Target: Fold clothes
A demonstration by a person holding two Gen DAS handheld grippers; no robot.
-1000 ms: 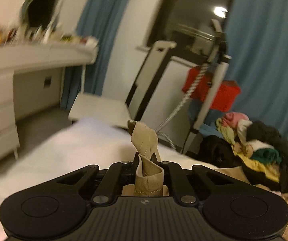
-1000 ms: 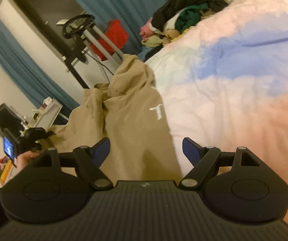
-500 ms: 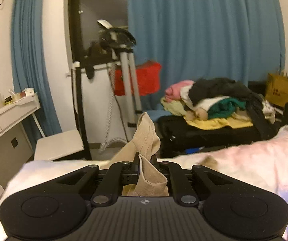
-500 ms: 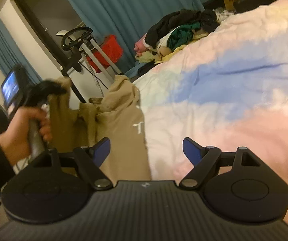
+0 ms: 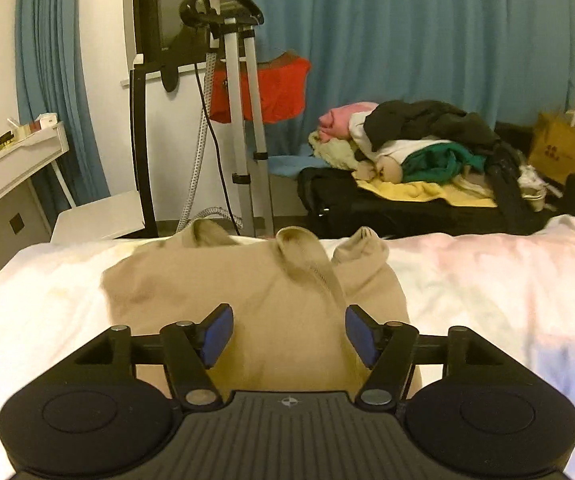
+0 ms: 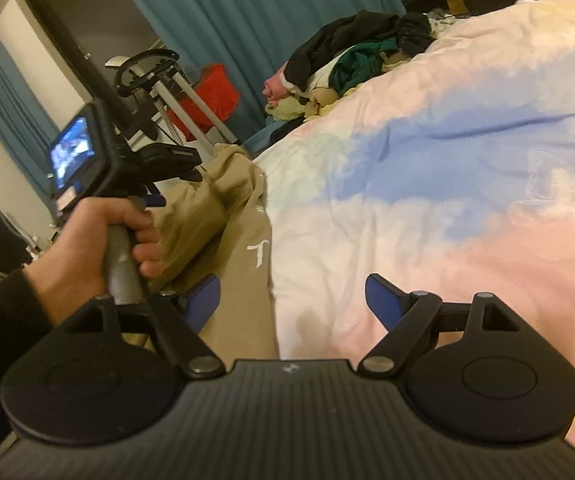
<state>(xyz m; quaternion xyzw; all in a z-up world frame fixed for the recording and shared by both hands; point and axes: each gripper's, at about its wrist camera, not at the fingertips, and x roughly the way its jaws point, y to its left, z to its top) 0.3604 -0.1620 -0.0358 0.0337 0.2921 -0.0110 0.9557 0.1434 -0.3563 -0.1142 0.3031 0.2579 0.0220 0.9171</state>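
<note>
Beige garment lies beneath the spread left hand-held gripper.

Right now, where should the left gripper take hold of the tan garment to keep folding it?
Probably the raised cuff at the far edge of the tan garment. It stands up off the bed, so the left gripper, open above it, could come straight forward and pinch it.

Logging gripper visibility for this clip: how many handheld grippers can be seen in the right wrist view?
2. The right gripper fills the bottom of the view, jaws open above the bedspread. The left gripper is at the left, gripped by the left hand over the tan garment.
</note>
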